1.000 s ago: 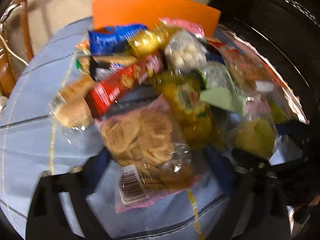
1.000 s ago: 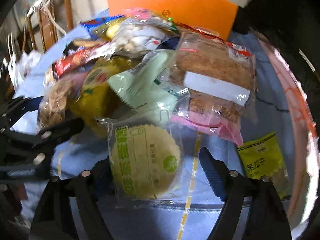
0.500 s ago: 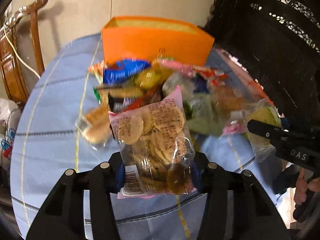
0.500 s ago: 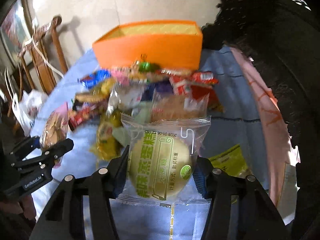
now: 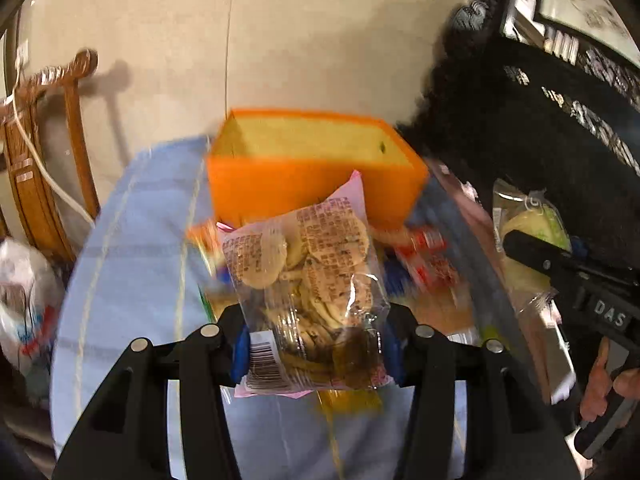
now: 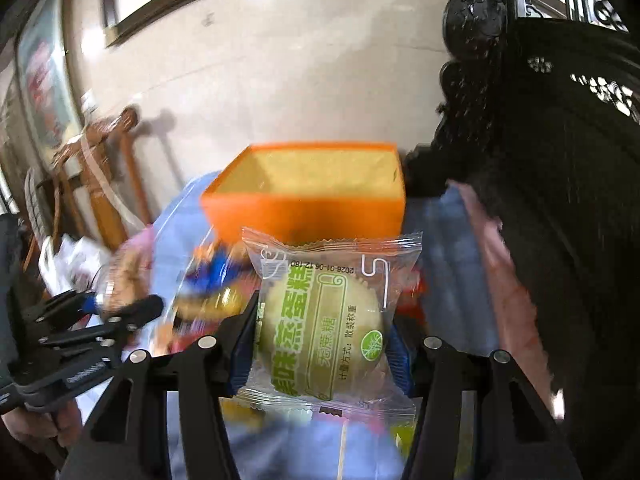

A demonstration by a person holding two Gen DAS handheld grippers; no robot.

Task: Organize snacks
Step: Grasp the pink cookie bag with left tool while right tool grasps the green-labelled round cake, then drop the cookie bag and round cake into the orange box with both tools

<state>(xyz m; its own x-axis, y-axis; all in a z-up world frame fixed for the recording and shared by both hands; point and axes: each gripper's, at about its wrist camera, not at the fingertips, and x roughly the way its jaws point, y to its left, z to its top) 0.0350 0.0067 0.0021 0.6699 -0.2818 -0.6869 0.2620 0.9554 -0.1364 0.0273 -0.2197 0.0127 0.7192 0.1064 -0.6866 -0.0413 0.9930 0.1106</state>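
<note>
My left gripper (image 5: 316,348) is shut on a clear, pink-edged bag of round crackers (image 5: 308,280), held upright above the table. My right gripper (image 6: 322,344) is shut on a clear packet with a pale green steamed cake (image 6: 324,320). Behind both stands an open orange box (image 5: 316,172), also seen in the right wrist view (image 6: 308,200), its pale inside showing. A blurred pile of snack packets (image 5: 424,256) lies on the blue tablecloth (image 5: 136,232) below the held bags. The right gripper with its cake (image 5: 532,228) shows at the right edge of the left wrist view.
A wooden chair (image 5: 44,152) with a white cord stands at the left by the cream wall. Dark carved furniture (image 6: 560,160) fills the right side. A white plastic bag (image 5: 24,300) sits low at the left. A person's hand (image 5: 604,392) grips the right tool's handle.
Both grippers closed on their packets on the table and lifted them well above the snack pile. The orange box's open top has come into sight.
</note>
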